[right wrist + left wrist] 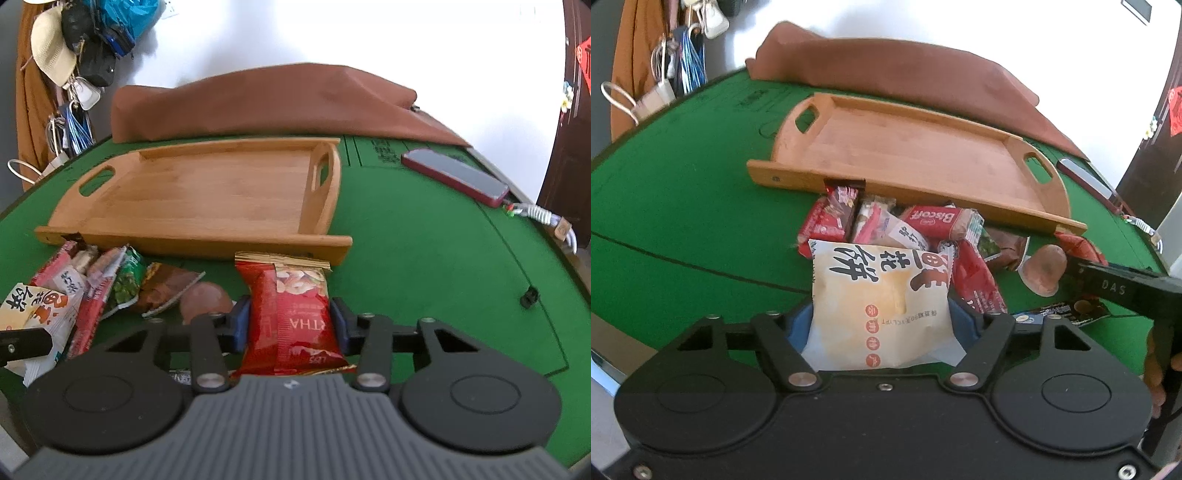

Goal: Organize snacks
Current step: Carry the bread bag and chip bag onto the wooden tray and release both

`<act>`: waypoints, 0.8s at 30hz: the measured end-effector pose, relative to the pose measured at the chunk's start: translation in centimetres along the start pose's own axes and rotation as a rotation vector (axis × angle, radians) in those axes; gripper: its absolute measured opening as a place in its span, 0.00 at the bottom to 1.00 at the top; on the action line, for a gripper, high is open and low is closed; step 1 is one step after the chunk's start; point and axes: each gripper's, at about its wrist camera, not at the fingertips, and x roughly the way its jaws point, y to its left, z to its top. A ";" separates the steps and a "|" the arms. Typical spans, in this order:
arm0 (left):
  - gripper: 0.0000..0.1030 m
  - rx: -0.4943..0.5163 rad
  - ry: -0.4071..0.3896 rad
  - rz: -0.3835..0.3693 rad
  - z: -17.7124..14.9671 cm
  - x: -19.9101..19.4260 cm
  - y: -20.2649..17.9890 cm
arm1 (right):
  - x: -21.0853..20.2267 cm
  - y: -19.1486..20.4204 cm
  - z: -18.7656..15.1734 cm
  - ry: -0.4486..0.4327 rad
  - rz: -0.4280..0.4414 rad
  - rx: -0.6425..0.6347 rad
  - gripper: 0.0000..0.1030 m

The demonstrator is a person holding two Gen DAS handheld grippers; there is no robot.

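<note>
Just in front of the wooden tray [916,155], on the near side of its long wall, the snacks lie heaped on the green tabletop [683,206]. The left gripper [882,321] tilts down toward the heap, its jaws pinching a cream pastry packet [879,295] printed with large black characters; the blue pads press on both edges of the packet. The right gripper [291,325] also slopes downward, its jaws clamped on a glossy red nut packet [295,317] with crimped gold ends, whose far end nearly reaches the tray's front wall.

The left wrist view shows the heap closely: a red Biscoff packet [942,221], other red and white wrappers, a dark crumpled wrapper, and a small brown jelly cup [1045,273] lying nearest the tray's right end. It also shows the right gripper's black finger coming in from the right and part of a hand [1156,373] behind it. The right wrist view alone shows a green packet [127,280] in the heap, the whole of a red-cased phone [454,177] lying right of the tray with a cable at its end, and a small black clip farther right.

The tray is pale bamboo, flat-bottomed with low walls and a slotted handle cut into each raised end. Behind the tray lies a rumpled brown cloth [266,103]. The tabletop is felt-like, marked with thin dark lines.
</note>
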 end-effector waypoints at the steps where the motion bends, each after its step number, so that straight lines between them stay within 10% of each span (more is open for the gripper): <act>1: 0.70 0.009 -0.009 0.006 0.0 -0.3 -0.1 | -0.3 0.1 0.1 -0.009 -0.004 -0.007 0.47; 24: 0.70 -0.006 -0.154 -0.029 11.7 -1.1 1.2 | -0.6 0.3 7.7 -0.047 0.109 0.030 0.46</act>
